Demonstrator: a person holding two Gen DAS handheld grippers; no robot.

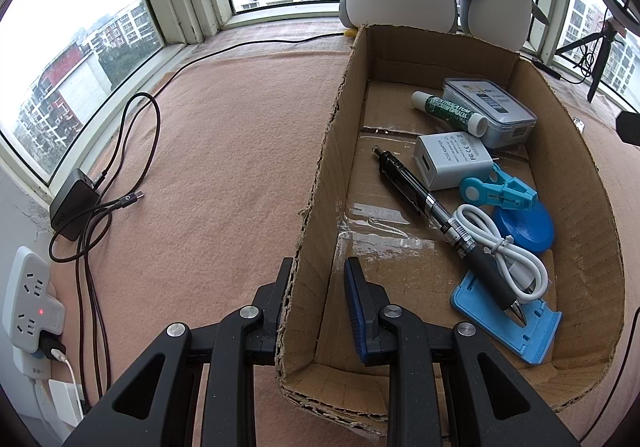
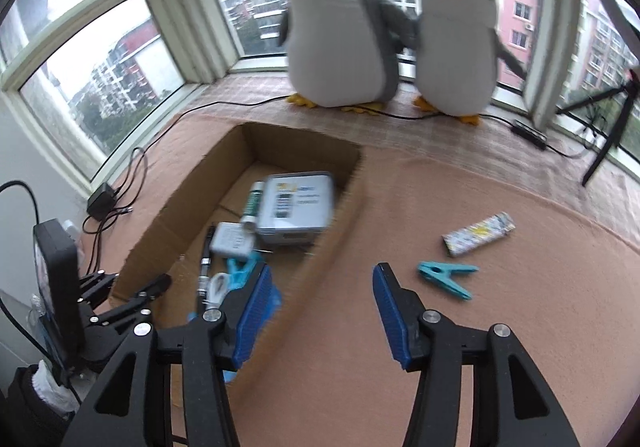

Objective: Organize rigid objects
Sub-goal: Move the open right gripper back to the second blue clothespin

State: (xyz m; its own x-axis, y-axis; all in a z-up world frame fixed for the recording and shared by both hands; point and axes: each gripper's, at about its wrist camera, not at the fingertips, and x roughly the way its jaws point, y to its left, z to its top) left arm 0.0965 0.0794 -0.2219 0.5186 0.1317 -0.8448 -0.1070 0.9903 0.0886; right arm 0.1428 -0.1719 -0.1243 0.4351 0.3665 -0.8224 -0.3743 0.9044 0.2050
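An open cardboard box (image 1: 592, 207) lies on the pink mat. Inside it are a black pen (image 1: 432, 207), a white adapter (image 1: 452, 161), a green lip balm tube (image 1: 448, 112), a clear case (image 1: 492, 107), a blue clip (image 1: 500, 191), a blue round lid (image 1: 528, 227), a coiled white cable (image 1: 508, 251) and a blue stand (image 1: 508, 323). My left gripper (image 1: 318, 299) is shut on the box's near left wall. My right gripper (image 2: 320, 303) is open and empty above the box's right wall (image 2: 344, 223). To its right on the mat lie a teal clothespin (image 2: 446, 277) and a patterned packet (image 2: 478, 233).
Two plush penguins (image 2: 340, 31) stand at the window behind the box. A black charger (image 1: 74, 207) with looped cables and a white power strip (image 1: 28, 299) lie at the left edge. A tripod leg (image 2: 608, 131) stands at the far right. A black cable crosses the sill.
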